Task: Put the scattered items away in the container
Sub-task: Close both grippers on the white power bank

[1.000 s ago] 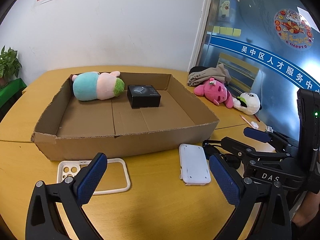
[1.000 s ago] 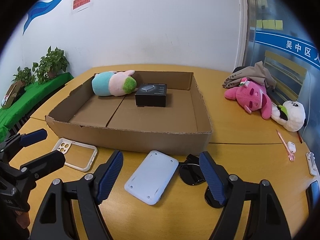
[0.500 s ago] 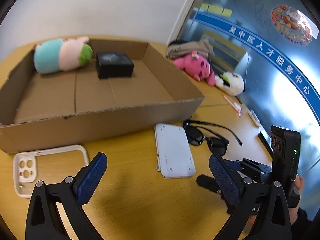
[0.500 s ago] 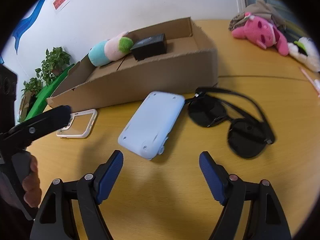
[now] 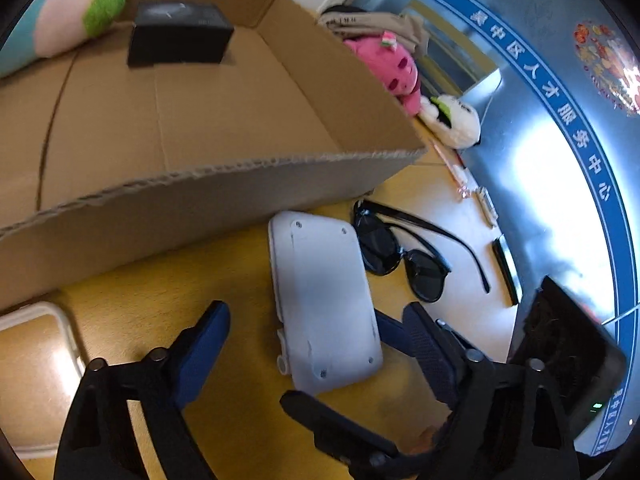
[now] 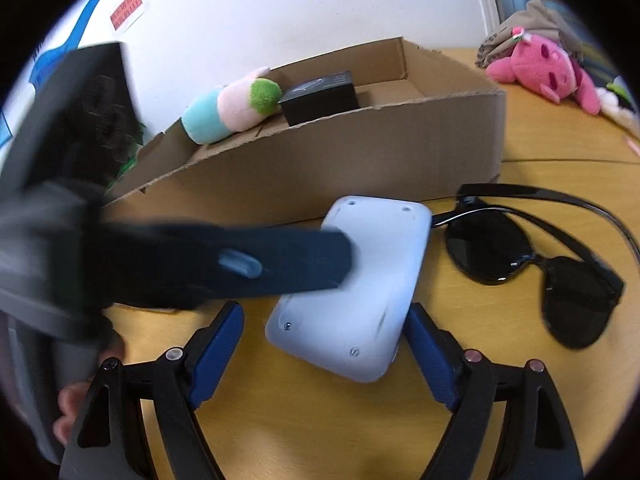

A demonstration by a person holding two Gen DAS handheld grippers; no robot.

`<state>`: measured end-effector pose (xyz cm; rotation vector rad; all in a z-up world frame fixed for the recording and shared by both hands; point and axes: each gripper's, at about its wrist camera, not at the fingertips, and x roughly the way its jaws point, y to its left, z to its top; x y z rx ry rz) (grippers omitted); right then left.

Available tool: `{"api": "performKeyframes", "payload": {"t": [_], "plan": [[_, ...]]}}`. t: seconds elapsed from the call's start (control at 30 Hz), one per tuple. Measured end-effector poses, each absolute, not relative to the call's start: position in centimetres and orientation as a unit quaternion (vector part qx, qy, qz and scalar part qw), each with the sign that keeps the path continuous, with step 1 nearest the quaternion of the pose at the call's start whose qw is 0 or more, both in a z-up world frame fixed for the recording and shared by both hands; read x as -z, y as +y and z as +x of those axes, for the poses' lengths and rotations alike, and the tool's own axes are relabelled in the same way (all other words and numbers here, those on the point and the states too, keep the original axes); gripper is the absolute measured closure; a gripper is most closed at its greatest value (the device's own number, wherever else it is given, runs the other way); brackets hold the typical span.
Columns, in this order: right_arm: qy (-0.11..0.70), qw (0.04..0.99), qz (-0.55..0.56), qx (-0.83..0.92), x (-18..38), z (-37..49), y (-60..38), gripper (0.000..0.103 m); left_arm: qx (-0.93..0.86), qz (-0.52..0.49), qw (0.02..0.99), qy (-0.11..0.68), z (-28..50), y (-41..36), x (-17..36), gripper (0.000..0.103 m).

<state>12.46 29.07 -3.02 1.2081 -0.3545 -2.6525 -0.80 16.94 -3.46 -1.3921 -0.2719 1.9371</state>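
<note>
The white flat case (image 6: 352, 280) lies on the yellow table (image 6: 320, 420), just in front of the cardboard box (image 6: 360, 148). Its long side runs from about 1 o'clock down to 7 o'clock in the right wrist view. Its near short end sits right between the right gripper (image 6: 324, 340) fingers. The blue pad on the right (image 6: 430, 356) looks very close to the case's edge, maybe touching it, but the picture is too blurry there to be sure. The left pad (image 6: 218, 350) is well apart from the case. So these fingers are spread wide and nothing is squeezed yet.

In the left wrist view the case (image 5: 324, 300) points up toward 12 o'clock, tipped a little to 11. The left gripper (image 5: 316, 344) also has it between its fingers. Its jaws have just been closing a bit, but both pads are clear of the case, so it holds nothing. One left finger reaches over the case from 9 o'clock in the right wrist view.

Both hands are near, and the right one looks a bit nearer. The grab should go across the short side, since the long side looks too wide for the fingers.

The sunglasses (image 6: 532, 256) lie just beside the case at 3 o'clock. The box is at 12 o'clock and already has a black box (image 6: 320, 98) and a soft toy (image 6: 232, 110) in it.
</note>
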Motion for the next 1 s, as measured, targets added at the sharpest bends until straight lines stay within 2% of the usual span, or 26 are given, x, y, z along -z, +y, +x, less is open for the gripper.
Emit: {"api": "performKeyframes", "payload": {"t": [0.13,0.17,0.23,0.33,0.4,0.73,1.0], "plan": [[-0.095,0.088,0.418,0.899,3.0,12.4,28.6,0.032,-0.745,-0.54,0.377,-0.105,-0.6,17.9,3.6,0.023],[-0.09,0.088,0.418,0.899,3.1,12.5,28.6,0.032,-0.739,-0.543,0.382,-0.114,-0.7,17.9,3.8,0.031],[-0.09,0.088,0.42,0.899,3.1,12.6,28.8,0.032,-0.737,-0.545,0.38,-0.122,-0.7,17.7,4.0,0.034],[-0.094,0.089,0.418,0.899,3.1,13.0,29.0,0.033,-0.746,-0.544,0.367,-0.114,-0.4,17.3,4.1,0.046],[-0.093,0.089,0.416,0.9,3.1,13.2,29.1,0.034,-0.75,-0.546,0.357,-0.107,-0.2,17.0,4.2,0.058],[-0.083,0.104,0.404,0.905,2.2,15.2,28.2,0.034,-0.756,-0.535,0.358,-0.116,2.0,15.2,3.0,0.061],[-0.038,0.128,0.342,0.93,-4.2,15.2,25.6,0.034,-0.799,-0.469,0.361,-0.109,3.0,11.9,-4.7,0.063]]}}
